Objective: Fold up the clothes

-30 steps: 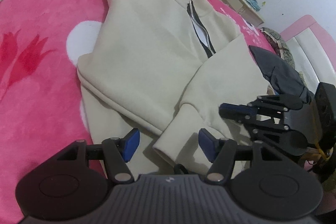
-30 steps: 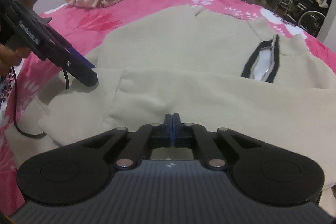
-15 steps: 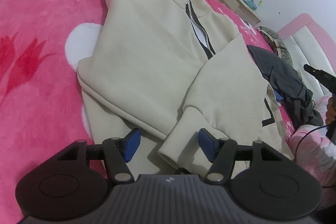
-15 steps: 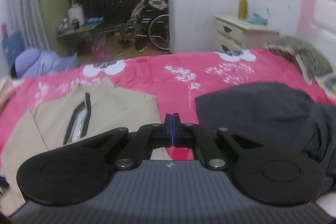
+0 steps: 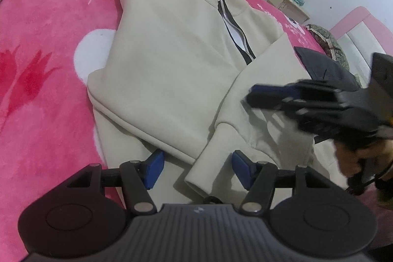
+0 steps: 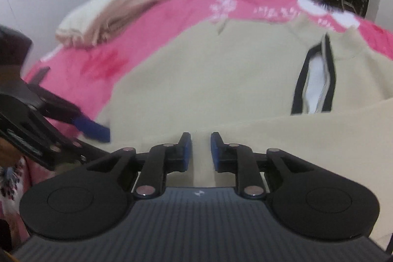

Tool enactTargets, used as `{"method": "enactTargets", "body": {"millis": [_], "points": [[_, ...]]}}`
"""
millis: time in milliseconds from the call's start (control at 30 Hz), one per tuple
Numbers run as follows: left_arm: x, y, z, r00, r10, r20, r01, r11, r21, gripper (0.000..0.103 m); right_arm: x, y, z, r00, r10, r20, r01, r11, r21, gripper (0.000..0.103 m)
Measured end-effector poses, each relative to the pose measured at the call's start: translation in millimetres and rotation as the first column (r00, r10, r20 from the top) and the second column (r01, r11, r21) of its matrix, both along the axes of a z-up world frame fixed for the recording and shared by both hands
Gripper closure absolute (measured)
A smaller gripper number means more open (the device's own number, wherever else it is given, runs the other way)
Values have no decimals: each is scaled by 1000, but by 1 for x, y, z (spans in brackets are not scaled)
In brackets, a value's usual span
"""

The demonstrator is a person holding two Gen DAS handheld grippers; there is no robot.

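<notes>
1. I see a plush pink blanket [image 5: 49,46] with white plant prints covering the bed.
2. My left gripper [image 5: 195,167] is spread wide, blue pads on either side of a ribbed cuff [image 5: 208,168], gripping nothing.
3. The cream sweatshirt [image 5: 172,60] lies flat mid-bed, soft fleece, 1 sleeve folded across its front, zipper [image 5: 235,31] half open with dark trim.
4. My right gripper [image 6: 201,150] hovers over the folded sleeve, jaws slightly apart, empty; its image is motion-blurred.
5. A dark grey garment [image 5: 326,65] lies just right of the sweatshirt. I read no writing.
</notes>
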State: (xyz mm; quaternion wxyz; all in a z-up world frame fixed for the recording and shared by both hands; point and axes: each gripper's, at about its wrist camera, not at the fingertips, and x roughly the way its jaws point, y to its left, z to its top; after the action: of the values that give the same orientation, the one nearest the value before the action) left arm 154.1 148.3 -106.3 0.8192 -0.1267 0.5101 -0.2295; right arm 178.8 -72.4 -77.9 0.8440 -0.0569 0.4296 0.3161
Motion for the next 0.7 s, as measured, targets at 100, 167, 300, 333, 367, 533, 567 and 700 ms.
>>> {"method": "enactTargets", "body": {"millis": [100,167,300,333,367,533,567,700], "points": [[1,3,-3,1000,-7,-1,7,1000,-14,40,2,2,-5,1000,2,-20,-3,1000,-16,83],[2,4,-5,1000,-9,-5,9,1000,-26,40,-1,1,-5,1000,5,-17,-5,1000,-13,83],[5,6,-8,1000,-13,-6,12,999,-44,40,-5,8,-6,1000,30,10,-30,999,-32,83],[5,6,-8,1000,-14,-5,14,999,-45,40,-8,8,-3,999,39,21,-38,999,-31,83],[5,5,-8,1000,-16,-4,15,999,-47,40,-10,9,0,998,48,30,-47,998,-29,83],[6,5,-9,1000,-19,-2,19,999,-51,40,-17,15,-9,996,89,9,-88,994,-57,84],[6,5,-10,1000,-18,-3,18,999,-51,40,-17,15,-11,996,88,12,-87,994,-59,84],[6,3,-9,1000,-23,3,23,999,-43,40,-14,11,-12,999,50,12,-49,998,-47,99]]}}
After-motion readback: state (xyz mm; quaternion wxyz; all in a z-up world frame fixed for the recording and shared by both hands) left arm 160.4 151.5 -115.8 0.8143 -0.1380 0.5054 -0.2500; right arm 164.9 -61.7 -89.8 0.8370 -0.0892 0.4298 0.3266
